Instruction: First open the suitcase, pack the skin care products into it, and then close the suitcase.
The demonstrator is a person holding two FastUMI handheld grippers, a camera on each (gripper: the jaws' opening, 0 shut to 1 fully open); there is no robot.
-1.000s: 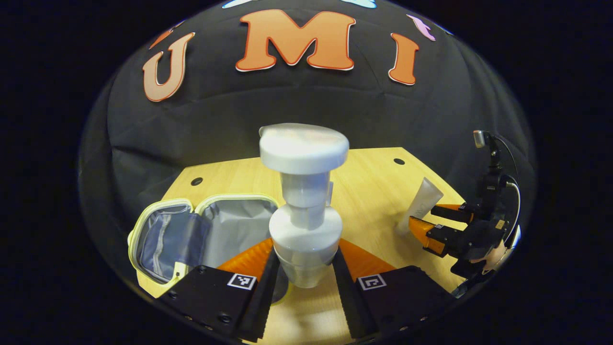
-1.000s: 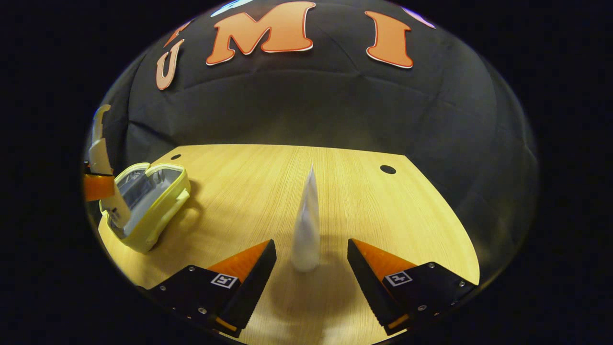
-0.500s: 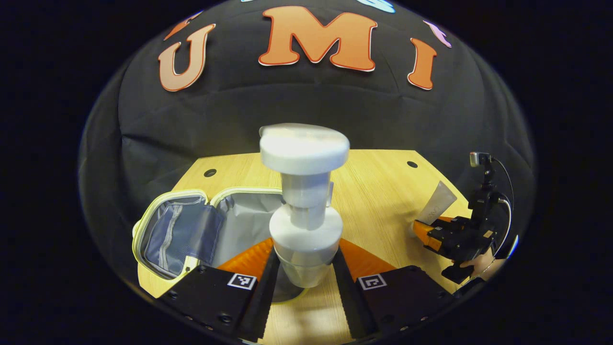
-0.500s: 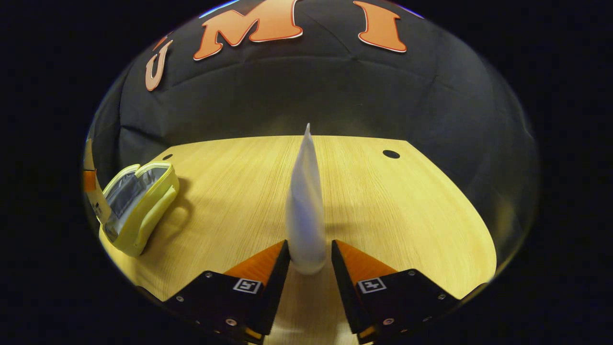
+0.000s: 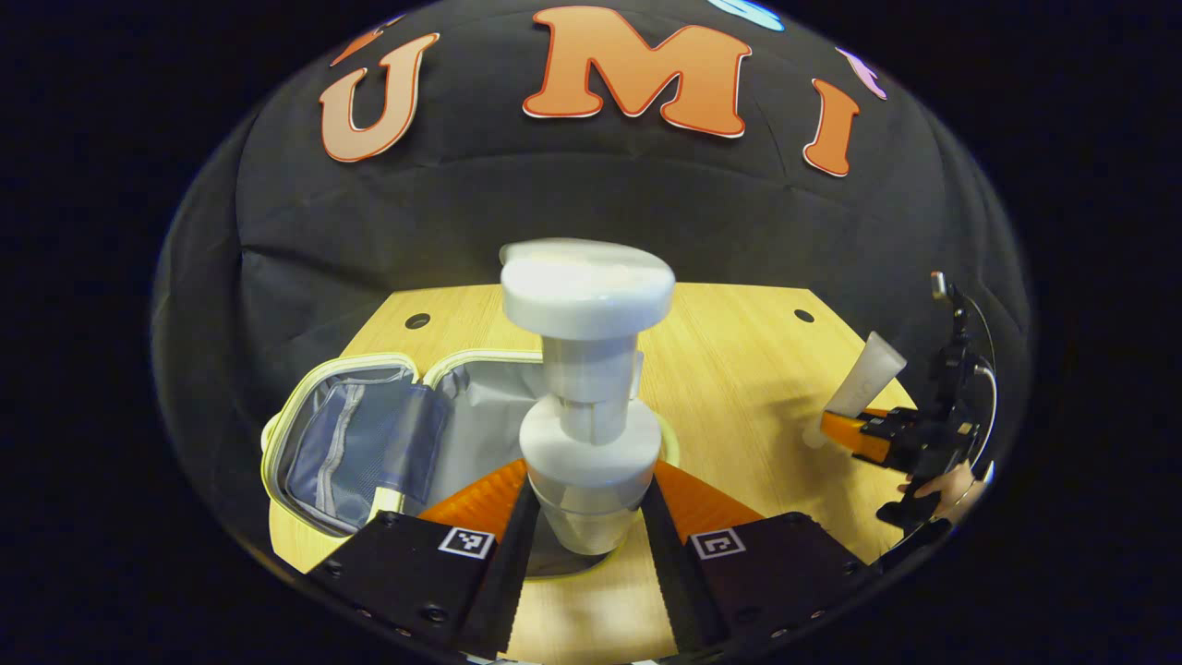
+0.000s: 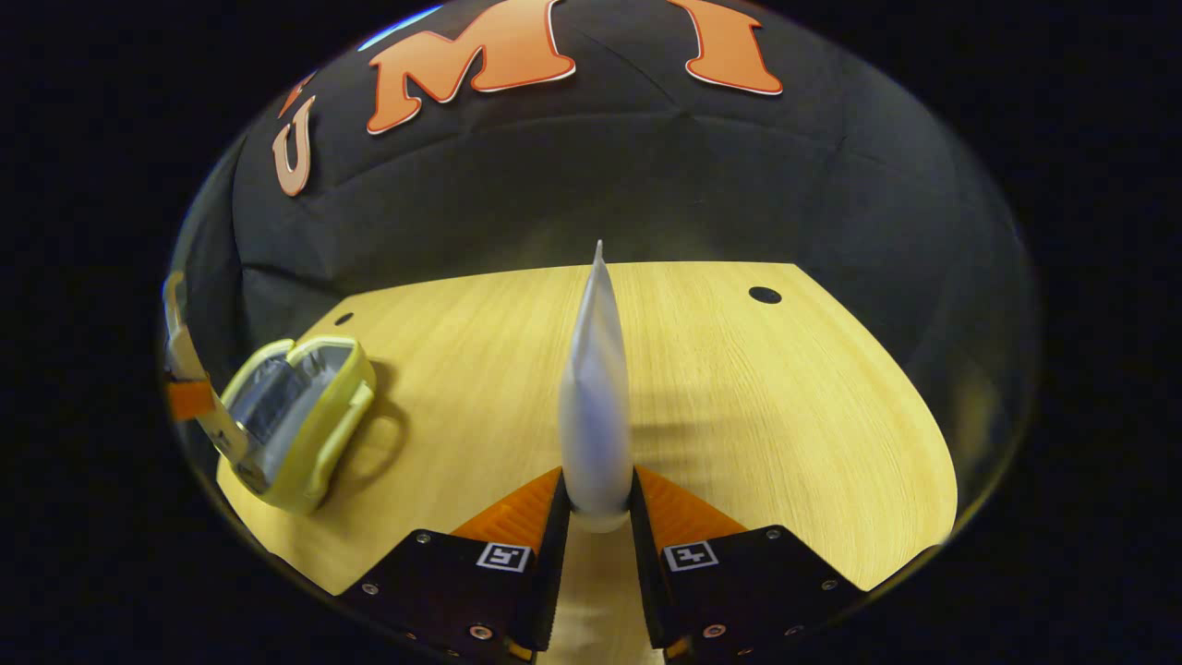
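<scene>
2 products are in your grip. The pump bottle (image 5: 588, 397) stands upright between the left gripper (image 5: 584, 517) fingers, clamped low on its body, its long axis vertical and head up; it looks rigid, smooth and top-heavy, so stay low. The tube (image 6: 596, 397) is soft: your right gripper (image 6: 596, 517) pinches it near the cap end, crimped end pointing away. Beyond the bottle lies the open suitcase (image 5: 305, 434) on the table (image 6: 785, 406).
</scene>
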